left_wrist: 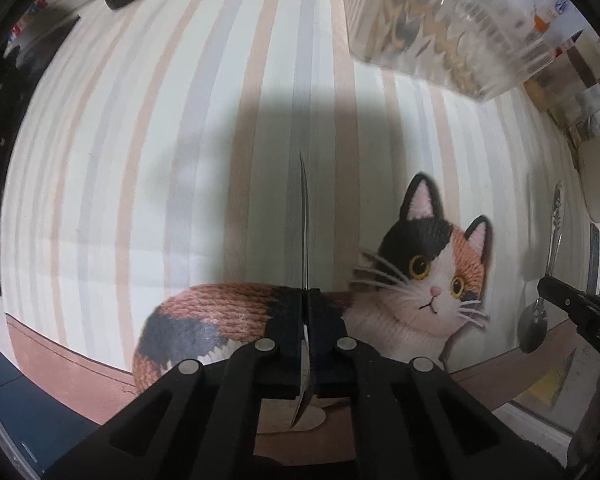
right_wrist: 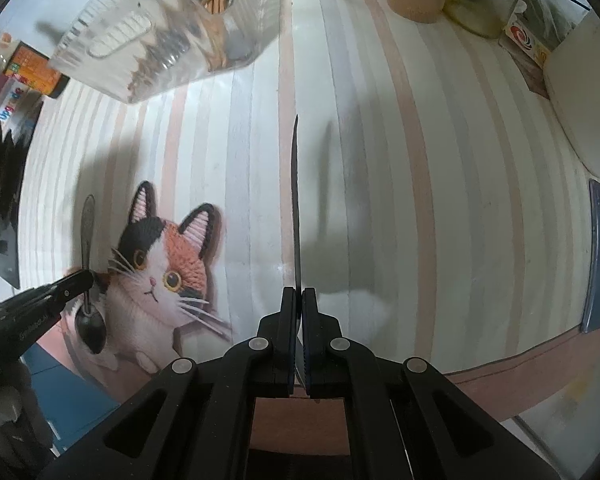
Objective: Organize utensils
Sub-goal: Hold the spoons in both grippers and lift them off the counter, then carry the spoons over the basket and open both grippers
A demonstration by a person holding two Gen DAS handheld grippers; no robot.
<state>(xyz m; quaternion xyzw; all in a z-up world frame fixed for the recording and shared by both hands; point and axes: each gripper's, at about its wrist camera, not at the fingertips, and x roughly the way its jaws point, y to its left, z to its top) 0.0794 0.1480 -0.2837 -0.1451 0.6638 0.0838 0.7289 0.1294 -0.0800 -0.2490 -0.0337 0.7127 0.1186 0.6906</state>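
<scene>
The striped tablecloth [right_wrist: 380, 160] with its printed cat [right_wrist: 160, 272] carries a clear utensil holder [right_wrist: 160, 40] at the far side, already holding chopsticks and spoons, so part of the sorting looks done; two spoons are left, both lifted and well apart from the holder; the left gripper [left_wrist: 305, 292] is clamped on one spoon [left_wrist: 304, 220], seen edge-on in its own view; the right gripper [right_wrist: 299, 290] is likewise closed tight on another spoon [right_wrist: 296, 200], handle pointing forward.
</scene>
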